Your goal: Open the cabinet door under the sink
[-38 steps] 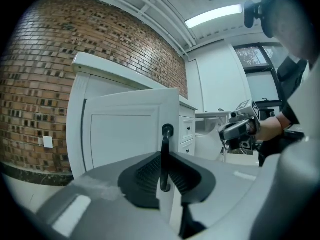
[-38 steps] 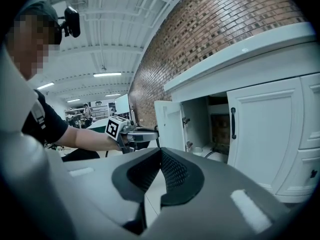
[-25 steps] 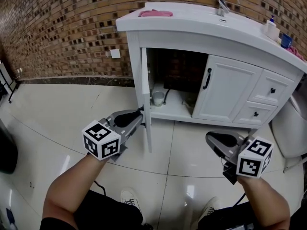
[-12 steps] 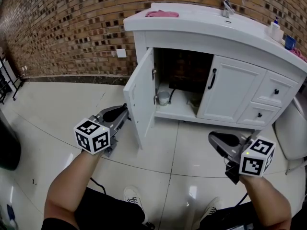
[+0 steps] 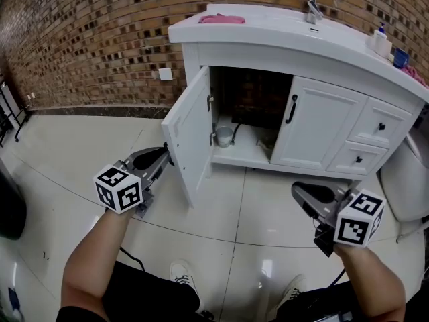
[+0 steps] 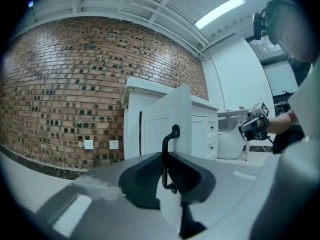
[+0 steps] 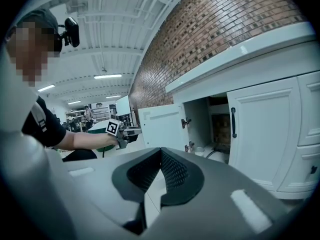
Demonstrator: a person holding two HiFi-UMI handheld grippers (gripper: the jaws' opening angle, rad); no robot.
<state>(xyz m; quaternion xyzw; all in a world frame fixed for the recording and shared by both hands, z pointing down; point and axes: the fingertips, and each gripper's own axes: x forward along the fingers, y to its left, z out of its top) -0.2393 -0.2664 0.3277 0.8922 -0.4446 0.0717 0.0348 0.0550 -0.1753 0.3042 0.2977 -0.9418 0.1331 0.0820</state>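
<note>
The cabinet door under the sink stands swung well out to the left, its free edge towards the person, over the pale tiled floor. The left tongs reach in at that edge. Seen along them, the door's black handle stands upright between the two ribbed pads, which close on its thin bar from both sides; the jaws have just been easing a little wider. The right tongs hang well apart from the cabinet, low at the right, jaws drawn together with nothing between them. The opened compartment has a dark back. On its white bottom shelf stands a small pale round pot near the hinge side, and a black hose curves down just beside it; what the pot holds cannot be made out. The neighbouring door is closed, and so are the two drawers to its right. The white table over the cabinet carries a pink cloth at its left end, a metal faucet near the middle, and a white bottle and a blue cup at the right. A brick wall runs behind.
</note>
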